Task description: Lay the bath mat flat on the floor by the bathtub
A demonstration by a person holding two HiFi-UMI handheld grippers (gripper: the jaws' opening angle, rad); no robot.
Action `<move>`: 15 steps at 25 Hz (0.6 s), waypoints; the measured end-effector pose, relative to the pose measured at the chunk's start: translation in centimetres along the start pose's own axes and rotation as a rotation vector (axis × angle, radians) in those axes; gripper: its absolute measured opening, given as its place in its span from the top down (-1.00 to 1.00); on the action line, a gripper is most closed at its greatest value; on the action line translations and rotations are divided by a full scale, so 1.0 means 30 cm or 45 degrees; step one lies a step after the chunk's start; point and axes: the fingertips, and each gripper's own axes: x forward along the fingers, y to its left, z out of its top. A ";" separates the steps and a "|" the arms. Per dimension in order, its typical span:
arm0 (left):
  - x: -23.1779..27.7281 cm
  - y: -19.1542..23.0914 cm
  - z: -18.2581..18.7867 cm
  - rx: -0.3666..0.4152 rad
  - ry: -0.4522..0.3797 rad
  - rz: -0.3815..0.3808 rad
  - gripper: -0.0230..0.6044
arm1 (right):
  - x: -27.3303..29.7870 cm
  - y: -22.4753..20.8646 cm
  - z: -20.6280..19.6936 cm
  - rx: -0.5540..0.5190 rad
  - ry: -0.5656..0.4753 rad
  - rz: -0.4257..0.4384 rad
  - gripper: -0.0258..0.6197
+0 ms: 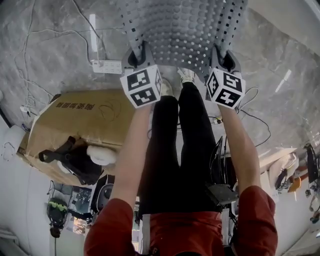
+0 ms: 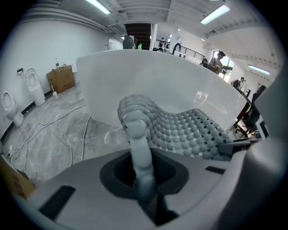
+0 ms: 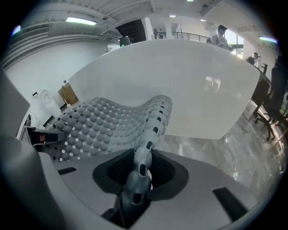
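bath mat (image 1: 185,35) spans left tongs (image 1: 138,56) to right tongs (image 1: 223,57), both clamped on its near corners, rest running far toward the bathtub (image 2: 180,85).

Bright, even light falls from long white ceiling strip lamps (image 2: 216,13), at one o'clock in the left gripper view and ten o'clock in the right. The glossy white bathtub wall (image 3: 211,83) carries a small glare patch. Every view bows outward, with dark corners. The grey pebbled bath mat (image 2: 139,148) blurs nearest each lens.
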 end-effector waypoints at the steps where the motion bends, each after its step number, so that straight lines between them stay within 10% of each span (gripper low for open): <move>1: 0.032 0.000 -0.012 0.005 0.003 -0.003 0.75 | 0.033 -0.007 -0.013 -0.004 0.009 -0.005 0.59; 15: 0.466 0.002 -0.224 0.081 0.040 -0.012 0.75 | 0.446 -0.113 -0.214 -0.024 0.059 -0.057 0.58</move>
